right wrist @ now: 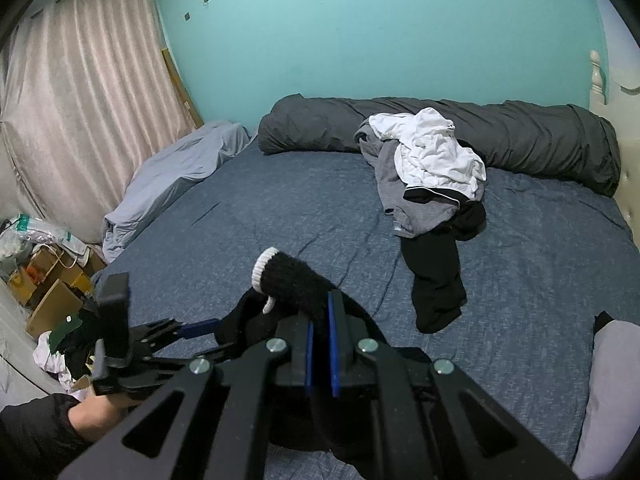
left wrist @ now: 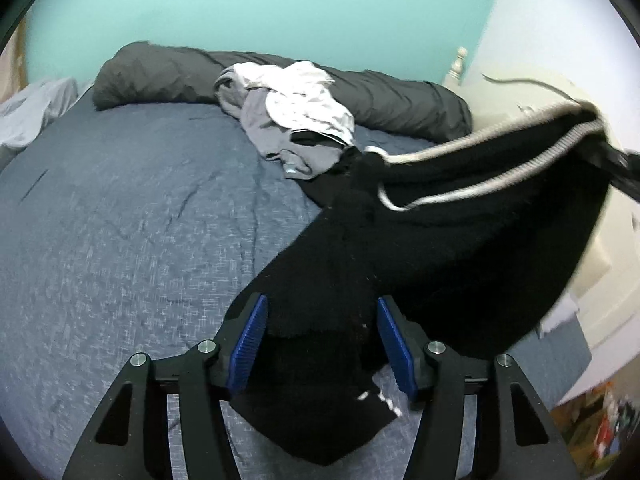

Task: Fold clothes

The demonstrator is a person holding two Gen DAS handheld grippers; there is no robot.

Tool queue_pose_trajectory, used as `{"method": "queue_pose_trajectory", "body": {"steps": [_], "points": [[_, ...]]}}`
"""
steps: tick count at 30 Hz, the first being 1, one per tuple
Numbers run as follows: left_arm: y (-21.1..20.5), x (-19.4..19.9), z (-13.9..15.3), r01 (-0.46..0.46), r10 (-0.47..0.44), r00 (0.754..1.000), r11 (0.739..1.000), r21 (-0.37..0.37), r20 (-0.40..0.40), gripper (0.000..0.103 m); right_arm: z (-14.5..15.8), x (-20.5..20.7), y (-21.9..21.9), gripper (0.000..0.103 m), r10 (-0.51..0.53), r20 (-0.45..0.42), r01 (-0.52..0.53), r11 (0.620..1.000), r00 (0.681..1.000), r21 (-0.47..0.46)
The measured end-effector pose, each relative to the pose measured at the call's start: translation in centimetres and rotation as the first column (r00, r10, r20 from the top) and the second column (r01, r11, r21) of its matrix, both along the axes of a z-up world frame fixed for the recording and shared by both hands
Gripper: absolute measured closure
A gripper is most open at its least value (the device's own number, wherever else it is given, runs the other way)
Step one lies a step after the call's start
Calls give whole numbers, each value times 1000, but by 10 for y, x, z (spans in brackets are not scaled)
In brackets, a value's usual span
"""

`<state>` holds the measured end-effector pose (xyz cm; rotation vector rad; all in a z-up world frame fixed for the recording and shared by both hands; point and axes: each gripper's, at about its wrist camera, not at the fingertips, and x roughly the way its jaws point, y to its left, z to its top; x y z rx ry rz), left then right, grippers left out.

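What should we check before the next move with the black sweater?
1. Right gripper pinching the black sweater: ok, jaws shut on it.
2. Left gripper holding the sweater: not ok, jaws open, cloth loose between the pads.
3. Sweater flat on the bed: not ok, one end hangs lifted.
4. Bare bed to lay it on: ok, on the left.
5. Clothes pile out of the way: ok, farther back.
6. Sleeves straight: cannot tell.
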<state>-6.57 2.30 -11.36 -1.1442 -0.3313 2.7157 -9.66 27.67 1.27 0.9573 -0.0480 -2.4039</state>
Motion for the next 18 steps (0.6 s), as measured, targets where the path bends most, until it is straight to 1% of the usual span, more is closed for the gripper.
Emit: {"method": "queue_pose_trajectory", "body": {"steps": [2,4,6,7,8,9,10,13,15,18], "points": [[-1,-3,-2,-7,7,1000,1000,0,-4,43,0,3,-1,97,8,-3,-8,1000,1000,-1],[1,-6,-4,1,-1,1000,1000,-19,-3,43,0,5,-2,97,14,-6,-14,1000,1000,-2],[2,-9,-6,15,-15,1000,1000,-21,5,45,1,6,-1,97,16,-15,-16,1000,1000,-3],[3,-9,-6,27,-27,1000,999,-28,5,47,1,7,0,97,16,-21,-16,1000,1000,-3],[3,-9,-7,30,-30,1000,999,-38,6,52,1,7,0,97,17,-22,-17,1000,1000,-4],[3,-9,-8,30,-30,1000,998,-50,7,54,1,6,0,97,18,-24,-18,1000,1000,-5],[2,-10,-10,30,-30,1000,998,-61,8,55,2,6,0,97,19,-25,-19,1000,1000,-6],[-7,-10,-15,8,-7,1000,997,-80,15,64,1,7,0,97,18,-26,-18,1000,999,3],[-15,-9,-17,-6,7,1000,997,-80,16,72,1,7,1,97,18,-26,-17,1000,1000,2],[-30,-7,-20,-40,42,999,996,-75,26,73,0,8,3,97,15,-26,-16,1000,1000,-1]]}}
